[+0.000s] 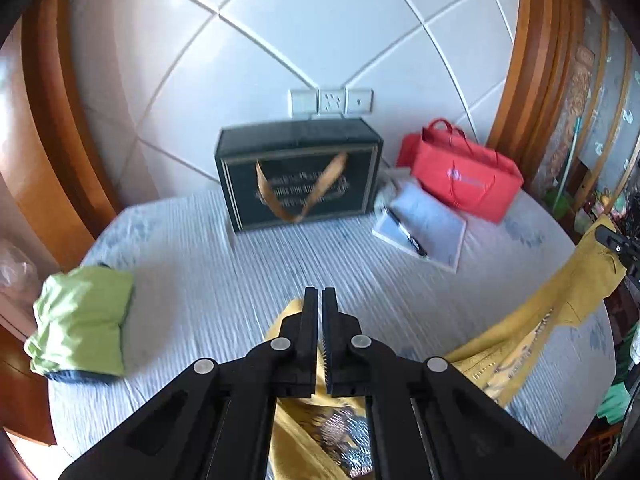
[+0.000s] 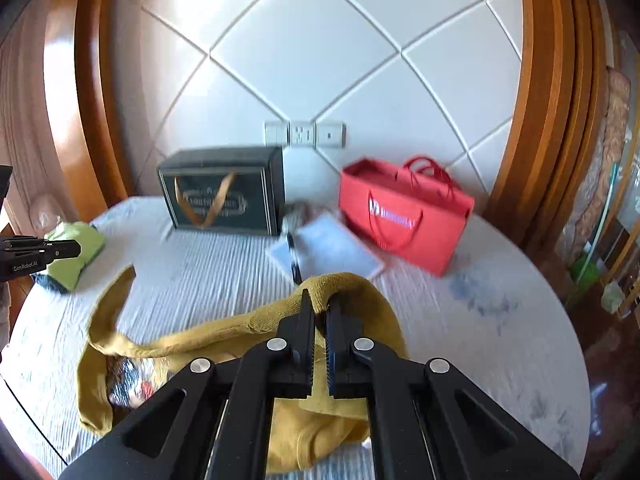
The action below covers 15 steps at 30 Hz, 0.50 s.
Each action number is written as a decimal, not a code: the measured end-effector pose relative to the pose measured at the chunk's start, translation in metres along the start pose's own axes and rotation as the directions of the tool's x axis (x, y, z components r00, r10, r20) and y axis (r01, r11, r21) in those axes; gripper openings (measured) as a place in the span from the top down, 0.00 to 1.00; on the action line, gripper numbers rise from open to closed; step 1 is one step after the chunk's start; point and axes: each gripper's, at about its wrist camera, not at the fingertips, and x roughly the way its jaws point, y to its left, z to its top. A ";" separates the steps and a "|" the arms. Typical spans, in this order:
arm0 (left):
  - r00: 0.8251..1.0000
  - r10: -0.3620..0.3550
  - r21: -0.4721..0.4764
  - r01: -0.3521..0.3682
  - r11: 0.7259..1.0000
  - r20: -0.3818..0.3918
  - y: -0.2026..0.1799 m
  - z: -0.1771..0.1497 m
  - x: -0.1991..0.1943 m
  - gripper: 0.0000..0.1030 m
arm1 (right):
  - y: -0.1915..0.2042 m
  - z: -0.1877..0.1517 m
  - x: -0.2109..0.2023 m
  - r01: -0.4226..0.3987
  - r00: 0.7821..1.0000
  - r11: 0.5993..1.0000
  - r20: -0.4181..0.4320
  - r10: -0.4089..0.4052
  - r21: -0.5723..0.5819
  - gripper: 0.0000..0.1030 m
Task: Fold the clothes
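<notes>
A mustard-yellow garment with a printed front [image 1: 532, 332] [image 2: 224, 336] hangs between my two grippers above the round table. My left gripper [image 1: 320, 294] is shut on one edge of it; the cloth runs down between the fingers. My right gripper [image 2: 321, 300] is shut on another edge, which bunches over the fingertips. The right gripper shows at the right edge of the left wrist view [image 1: 618, 246], and the left gripper at the left edge of the right wrist view [image 2: 60, 250]. A folded green garment [image 1: 82, 320] [image 2: 76, 254] lies at the table's left.
The round table [image 1: 208, 280] [image 2: 480, 320] has a striped pale cloth. At its back stand a black gift box [image 1: 298, 176] [image 2: 224, 192], a red paper bag [image 1: 464, 172] [image 2: 404, 212] and a pale booklet with a pen [image 1: 424, 226] [image 2: 324, 248]. A tiled wall is behind.
</notes>
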 end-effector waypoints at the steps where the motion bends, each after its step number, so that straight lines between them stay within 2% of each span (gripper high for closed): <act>1: 1.000 -0.010 0.000 0.010 1.000 0.013 0.004 0.012 -0.005 0.99 | 0.001 0.019 -0.003 0.007 0.999 1.000 0.038 -0.007 -0.008 0.97; 2: 1.000 -0.022 -0.003 0.022 1.000 0.014 0.008 0.020 -0.008 0.99 | 0.001 0.039 -0.007 0.015 0.997 1.000 0.075 -0.013 -0.015 0.97; 4: 0.999 -0.052 -0.005 0.052 0.999 -0.005 0.013 0.024 -0.006 0.97 | 0.007 0.054 -0.015 0.022 0.995 0.999 0.100 -0.019 -0.029 0.97; 6: 0.995 -0.090 0.004 0.091 0.996 -0.045 0.011 0.016 0.005 0.86 | 0.009 0.049 -0.021 0.026 0.996 0.999 0.081 -0.023 -0.030 0.97; 7: 0.992 -0.106 0.010 0.107 0.994 -0.068 0.010 0.008 0.013 0.68 | 0.007 0.040 -0.021 0.022 0.998 1.000 0.059 -0.021 -0.022 0.97; 8: 0.989 -0.115 0.015 0.117 0.993 -0.096 0.007 -0.002 0.023 0.57 | 0.004 0.027 -0.021 0.024 0.999 1.000 0.031 -0.024 -0.012 0.96; 11: 0.972 -0.138 0.007 0.142 0.990 -0.193 -0.002 -0.033 0.061 0.57 | -0.017 -0.030 -0.015 0.055 0.994 0.998 -0.096 -0.052 0.036 0.96; 15: 0.939 -0.146 -0.021 0.147 0.989 -0.310 -0.008 -0.067 0.122 0.57 | -0.059 -0.105 0.002 0.119 0.957 0.982 -0.279 -0.075 0.144 0.96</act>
